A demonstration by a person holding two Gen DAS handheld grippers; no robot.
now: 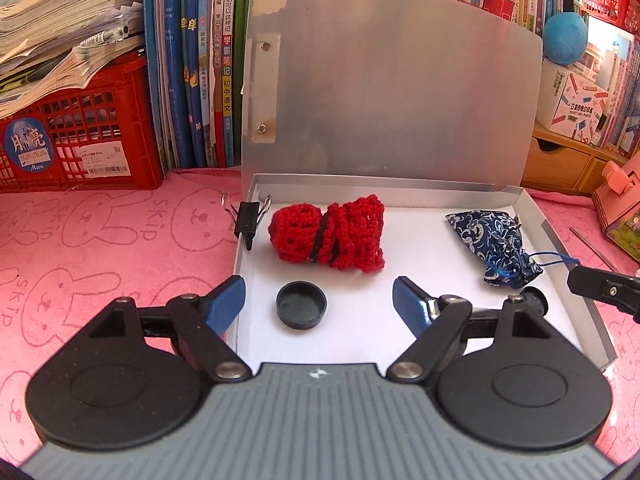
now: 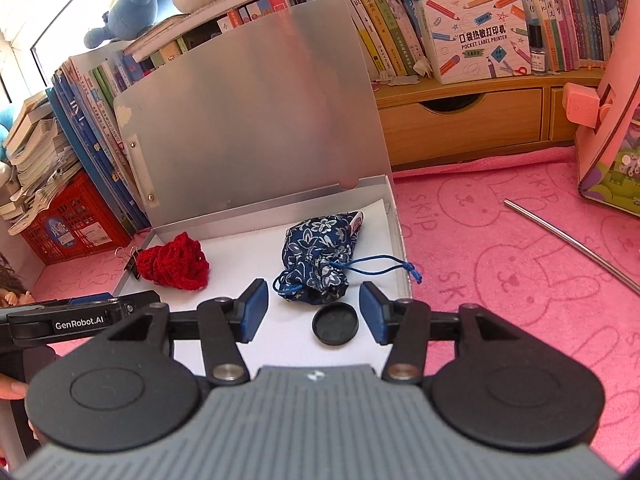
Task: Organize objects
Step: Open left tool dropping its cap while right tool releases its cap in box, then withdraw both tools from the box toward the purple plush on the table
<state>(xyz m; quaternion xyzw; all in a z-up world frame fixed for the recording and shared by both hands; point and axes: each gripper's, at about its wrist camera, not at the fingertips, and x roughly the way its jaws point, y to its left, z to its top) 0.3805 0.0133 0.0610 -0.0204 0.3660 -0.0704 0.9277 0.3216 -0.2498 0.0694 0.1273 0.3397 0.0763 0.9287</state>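
Note:
A shallow white box (image 1: 532, 216) lies open on the pink cloth with its translucent lid (image 1: 392, 92) standing up. Inside it lie a red crochet pouch (image 1: 328, 236), a blue floral drawstring pouch (image 1: 496, 248) and a black round cap (image 1: 301, 305). A black binder clip (image 1: 248, 220) sits on the left wall. My left gripper (image 1: 317, 294) is open, just above and astride the cap without touching it. In the right wrist view my right gripper (image 2: 314, 300) is open above a second black cap (image 2: 335, 323), just in front of the blue pouch (image 2: 320, 260). Neither gripper holds anything.
A red crate (image 1: 80, 132) under stacked papers and upright books stand behind the box on the left. A wooden drawer shelf (image 2: 460, 128) runs along the back right. A pink cardboard house (image 2: 608, 120) and a metal rod (image 2: 572, 248) are on the cloth to the right.

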